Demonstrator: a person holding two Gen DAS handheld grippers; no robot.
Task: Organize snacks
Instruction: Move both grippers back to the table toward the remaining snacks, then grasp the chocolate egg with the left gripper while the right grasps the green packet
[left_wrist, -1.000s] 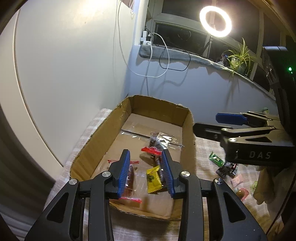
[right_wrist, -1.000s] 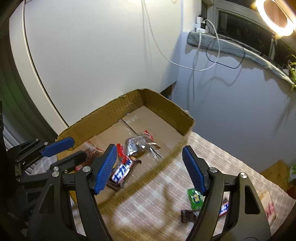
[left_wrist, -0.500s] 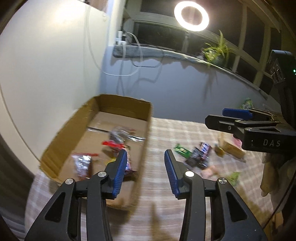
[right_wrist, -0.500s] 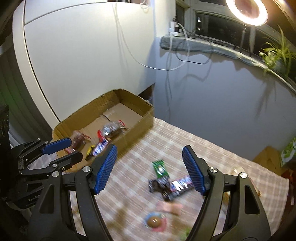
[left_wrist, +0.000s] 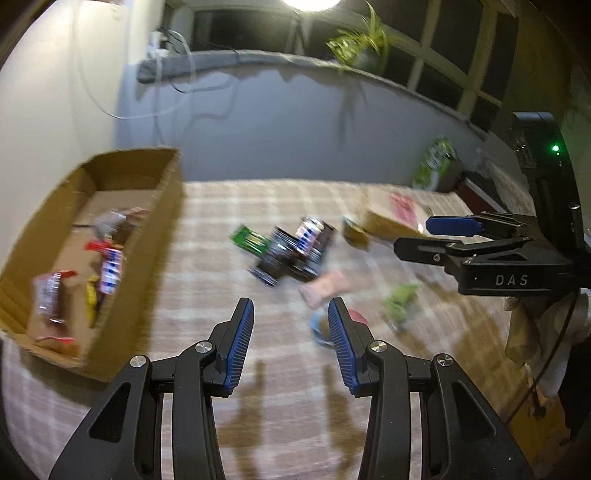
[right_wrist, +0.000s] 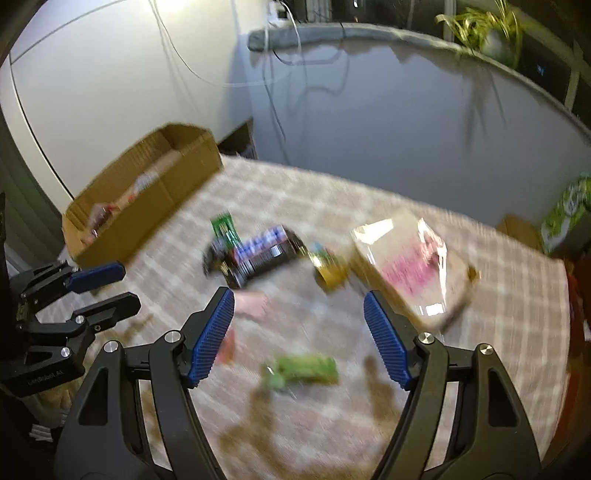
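A cardboard box (left_wrist: 168, 206) at the left holds several wrapped snacks (left_wrist: 107, 266); it also shows in the right wrist view (right_wrist: 162, 192). Loose snacks lie on the checked cloth: dark bars (left_wrist: 291, 251) (right_wrist: 258, 254), a green packet (left_wrist: 249, 240) (right_wrist: 223, 227), a pink packet (left_wrist: 325, 291), a light green packet (right_wrist: 303, 371) and a flat bag with pink print (right_wrist: 410, 269). My left gripper (left_wrist: 291, 347) is open and empty above the cloth near the pink packet. My right gripper (right_wrist: 298, 339) is open wide and empty above the light green packet.
A green and white package (left_wrist: 436, 162) stands at the table's far right. A grey wall with cables (right_wrist: 295, 74) runs behind the table. A plant (left_wrist: 358, 48) sits on the sill. The frames are motion blurred.
Both grippers have swung right, away from the box and over the loose snacks on the cloth. Both stay open and empty.
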